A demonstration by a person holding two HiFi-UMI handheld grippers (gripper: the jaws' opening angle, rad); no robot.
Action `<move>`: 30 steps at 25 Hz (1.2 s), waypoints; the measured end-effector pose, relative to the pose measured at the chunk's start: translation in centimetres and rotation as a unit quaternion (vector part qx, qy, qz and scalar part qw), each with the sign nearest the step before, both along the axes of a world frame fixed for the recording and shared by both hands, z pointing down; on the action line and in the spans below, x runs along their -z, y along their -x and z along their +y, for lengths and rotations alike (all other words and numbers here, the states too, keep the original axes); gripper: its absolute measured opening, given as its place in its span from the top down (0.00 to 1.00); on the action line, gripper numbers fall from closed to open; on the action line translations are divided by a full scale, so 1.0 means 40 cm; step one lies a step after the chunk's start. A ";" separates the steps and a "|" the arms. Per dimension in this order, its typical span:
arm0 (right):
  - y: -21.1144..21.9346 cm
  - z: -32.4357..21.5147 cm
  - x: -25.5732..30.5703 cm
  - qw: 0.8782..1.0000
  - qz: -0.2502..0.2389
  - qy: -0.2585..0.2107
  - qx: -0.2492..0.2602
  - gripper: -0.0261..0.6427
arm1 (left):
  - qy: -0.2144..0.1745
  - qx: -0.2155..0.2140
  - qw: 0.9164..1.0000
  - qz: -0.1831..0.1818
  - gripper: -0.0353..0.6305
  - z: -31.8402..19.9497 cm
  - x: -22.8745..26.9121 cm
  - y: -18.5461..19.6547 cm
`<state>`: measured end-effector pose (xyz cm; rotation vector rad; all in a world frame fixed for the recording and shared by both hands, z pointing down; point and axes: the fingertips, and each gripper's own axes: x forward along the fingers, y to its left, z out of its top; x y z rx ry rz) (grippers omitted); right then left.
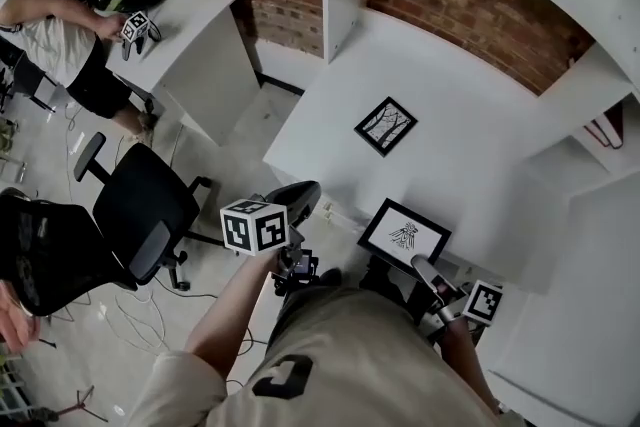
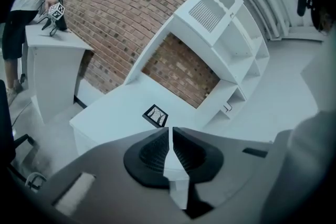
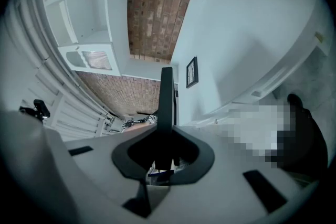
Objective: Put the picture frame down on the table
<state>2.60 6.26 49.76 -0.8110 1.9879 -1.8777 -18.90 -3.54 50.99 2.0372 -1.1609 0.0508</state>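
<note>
Picture frame (image 1: 404,234) in right gripper (image 1: 424,271)

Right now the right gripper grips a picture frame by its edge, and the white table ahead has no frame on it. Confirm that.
Wrong on the table. The right gripper does grip a picture frame by its edge, but the white table has a second frame lying flat on it, farther from the person; the head view shows it.
</note>
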 end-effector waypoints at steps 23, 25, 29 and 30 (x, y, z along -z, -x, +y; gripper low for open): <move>0.040 0.141 0.009 0.999 0.007 -0.005 -0.037 0.91 | -0.011 -0.112 0.993 -0.035 0.94 0.209 -0.018 -0.081; 0.033 0.133 0.018 0.999 0.000 -0.005 -0.038 0.91 | -0.012 -0.116 0.992 -0.042 0.94 0.210 -0.016 -0.096; 0.007 0.132 0.019 0.999 -0.004 -0.006 -0.042 0.91 | -0.018 -0.126 0.990 -0.064 0.94 0.215 -0.016 -0.128; -0.001 0.130 0.018 0.999 -0.005 -0.006 -0.044 0.91 | -0.022 -0.126 0.989 -0.071 0.94 0.211 -0.013 -0.132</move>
